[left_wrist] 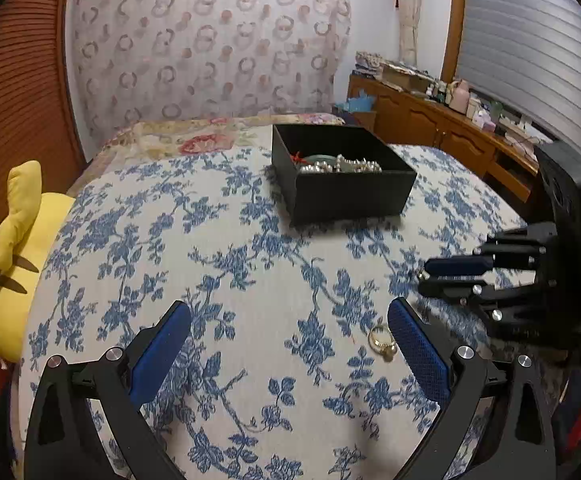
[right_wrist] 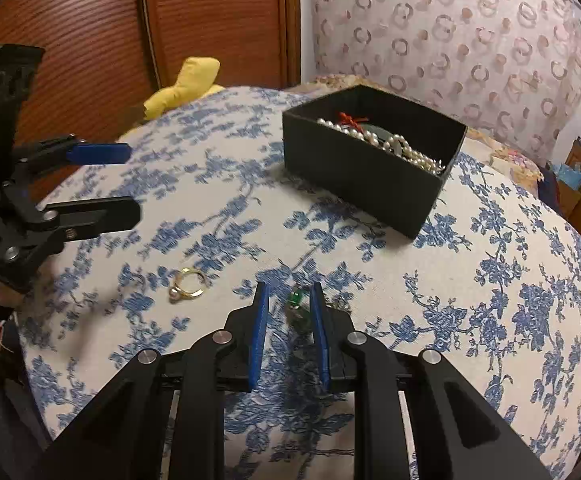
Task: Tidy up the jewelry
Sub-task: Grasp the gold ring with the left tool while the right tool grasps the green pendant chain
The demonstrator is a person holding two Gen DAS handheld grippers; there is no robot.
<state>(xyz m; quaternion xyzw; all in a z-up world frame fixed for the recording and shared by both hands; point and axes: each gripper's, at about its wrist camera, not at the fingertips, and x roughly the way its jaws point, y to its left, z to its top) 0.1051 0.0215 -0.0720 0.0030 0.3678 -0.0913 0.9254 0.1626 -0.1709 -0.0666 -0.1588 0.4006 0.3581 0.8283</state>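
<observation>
Right wrist view: right gripper point(right_wrist: 289, 300) fingers stand narrowly apart around a green-stone piece point(right_wrist: 296, 308), not clamped; closing off-centre could flick it across the bedspread point(right_wrist: 470, 280). Left gripper point(left_wrist: 288, 330) fingers gape wide beside the gold ring point(left_wrist: 382, 342), which could get nudged

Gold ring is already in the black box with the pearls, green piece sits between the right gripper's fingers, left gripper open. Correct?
Not quite. The gold ring is not in the black box; the right wrist view shows it lying on the floral bedspread. The rest holds: pearls in the box, green piece between the right gripper fingers, left gripper open.
</observation>
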